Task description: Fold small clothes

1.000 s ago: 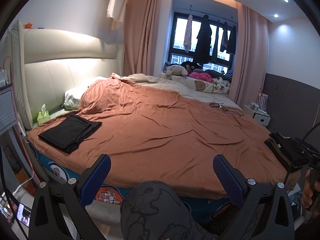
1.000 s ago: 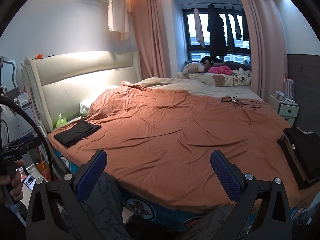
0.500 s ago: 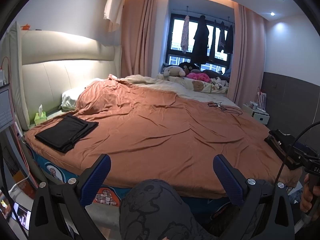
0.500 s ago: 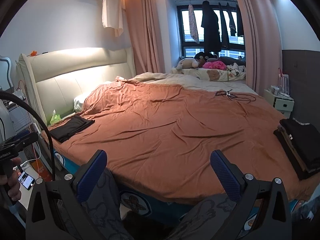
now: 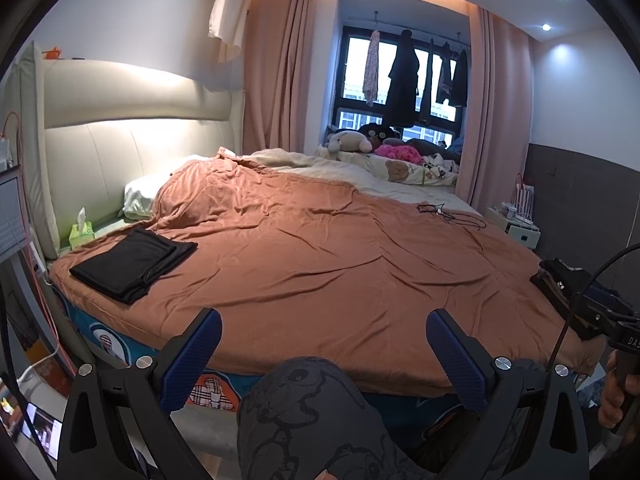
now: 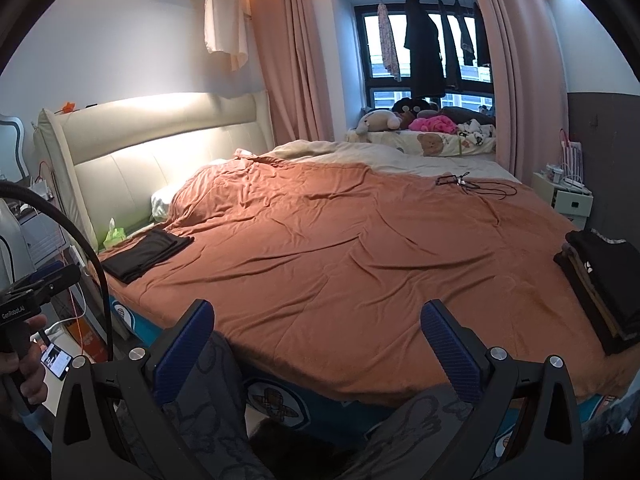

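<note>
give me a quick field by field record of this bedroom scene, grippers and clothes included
surface: bed with rust-brown blanket
folded item: black folded garment, flat on the blanket near the headboard corner
clothes stack: pile of dark clothes, at the bed's foot-side corner
left gripper: open, empty, short of the bed edge
right gripper: open, empty, short of the bed edge
beside garment: green tissue box
far side: cables on the blanket
contact: neither gripper touches any clothing

A wide bed (image 5: 320,272) under a rust-brown cover fills the middle. A cream padded headboard (image 5: 132,128) glows at left; pink curtains (image 5: 276,64) flank a dark window (image 5: 400,76) at upper centre, white nightstand (image 6: 568,196) right.
</note>
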`<state>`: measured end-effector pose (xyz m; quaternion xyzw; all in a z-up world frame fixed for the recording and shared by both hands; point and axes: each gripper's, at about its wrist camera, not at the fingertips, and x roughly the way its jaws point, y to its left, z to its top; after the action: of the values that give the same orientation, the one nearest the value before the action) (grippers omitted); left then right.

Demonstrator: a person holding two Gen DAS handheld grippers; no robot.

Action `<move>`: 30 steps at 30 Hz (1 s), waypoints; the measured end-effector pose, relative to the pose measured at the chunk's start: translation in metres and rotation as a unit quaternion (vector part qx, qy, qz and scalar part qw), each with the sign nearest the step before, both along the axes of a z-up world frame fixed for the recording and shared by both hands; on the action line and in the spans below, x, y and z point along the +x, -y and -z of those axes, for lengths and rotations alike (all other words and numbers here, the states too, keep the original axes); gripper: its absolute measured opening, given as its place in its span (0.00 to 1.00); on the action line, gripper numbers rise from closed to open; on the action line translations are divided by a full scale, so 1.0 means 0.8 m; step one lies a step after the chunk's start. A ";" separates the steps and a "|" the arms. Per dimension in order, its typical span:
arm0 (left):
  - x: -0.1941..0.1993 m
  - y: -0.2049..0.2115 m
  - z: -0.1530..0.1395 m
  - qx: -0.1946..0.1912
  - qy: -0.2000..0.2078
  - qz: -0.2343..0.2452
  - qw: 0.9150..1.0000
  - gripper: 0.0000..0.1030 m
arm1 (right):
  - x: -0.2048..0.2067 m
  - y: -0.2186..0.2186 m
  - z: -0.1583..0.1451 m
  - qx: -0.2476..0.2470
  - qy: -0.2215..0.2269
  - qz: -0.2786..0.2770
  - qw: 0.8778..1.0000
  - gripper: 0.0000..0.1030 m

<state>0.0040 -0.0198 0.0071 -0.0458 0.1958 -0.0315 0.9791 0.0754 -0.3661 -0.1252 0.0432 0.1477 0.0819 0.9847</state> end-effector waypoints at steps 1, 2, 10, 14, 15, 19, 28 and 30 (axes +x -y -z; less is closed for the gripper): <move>0.000 0.000 0.001 0.000 0.000 0.000 1.000 1.00 | 0.000 0.001 0.000 0.000 0.000 -0.001 1.000 1.00; 0.000 0.001 0.001 0.001 0.001 0.001 1.000 1.00 | 0.000 0.003 0.000 0.001 -0.001 -0.001 1.000 1.00; -0.003 0.003 -0.001 0.002 0.004 0.003 1.000 1.00 | -0.002 0.009 -0.004 0.005 -0.001 -0.004 1.000 1.00; -0.003 0.003 -0.002 0.002 0.004 0.003 1.000 1.00 | 0.000 0.010 -0.002 0.005 -0.001 -0.006 1.000 1.00; -0.004 0.002 -0.002 0.002 0.004 0.003 1.000 1.00 | 0.000 0.011 -0.002 0.006 -0.001 -0.007 1.000 1.00; -0.003 0.002 -0.002 0.002 0.004 0.003 1.000 1.00 | 0.000 0.011 -0.002 0.006 -0.002 -0.008 1.000 1.00; -0.009 0.003 -0.006 0.000 0.002 0.002 1.000 1.00 | 0.001 0.010 -0.001 0.010 -0.006 -0.009 1.000 1.00; -0.009 0.003 -0.006 0.000 0.002 0.002 1.000 1.00 | 0.002 0.010 -0.001 0.010 -0.006 -0.009 1.000 1.00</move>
<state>-0.0035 -0.0224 0.0116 -0.0453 0.1940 -0.0340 0.9794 0.0768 -0.3740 -0.1240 0.0520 0.1533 0.0920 0.9825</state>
